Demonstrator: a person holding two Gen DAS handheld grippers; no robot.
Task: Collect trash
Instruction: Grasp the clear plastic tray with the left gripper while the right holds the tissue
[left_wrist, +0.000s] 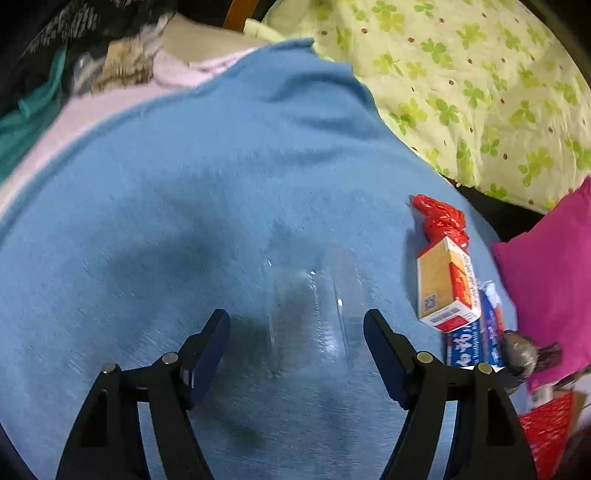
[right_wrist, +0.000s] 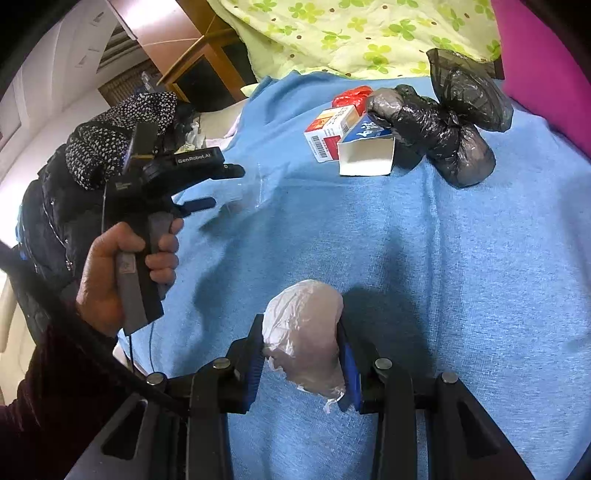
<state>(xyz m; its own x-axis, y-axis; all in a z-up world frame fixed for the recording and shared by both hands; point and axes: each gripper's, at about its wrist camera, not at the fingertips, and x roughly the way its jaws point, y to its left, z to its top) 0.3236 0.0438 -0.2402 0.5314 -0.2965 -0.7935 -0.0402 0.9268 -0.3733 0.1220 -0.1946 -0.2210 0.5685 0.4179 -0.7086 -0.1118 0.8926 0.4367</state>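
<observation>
boxes: 2 (right_wrist: 332, 134) (right_wrist: 369, 153) | black bags: 2 (right_wrist: 439, 125) | red bag: 1 (left_wrist: 441, 219) | left tool (left_wrist: 295, 332): wide open, astride clear plastic piece (left_wrist: 314, 295) on blue blanket (left_wrist: 184, 206) | right tool (right_wrist: 301, 354): clamped on crumpled clear bag (right_wrist: 303, 325)

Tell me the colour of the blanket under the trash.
Blue blanket, clearest in the right wrist view.

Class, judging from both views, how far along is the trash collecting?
Nothing looks collected yet. In hand: the right gripper clamps a crumpled whitish plastic bag; the open left gripper straddles a clear plastic container. Left on the blue blanket: two cardboard boxes, black bag bundle, red bag.
</observation>
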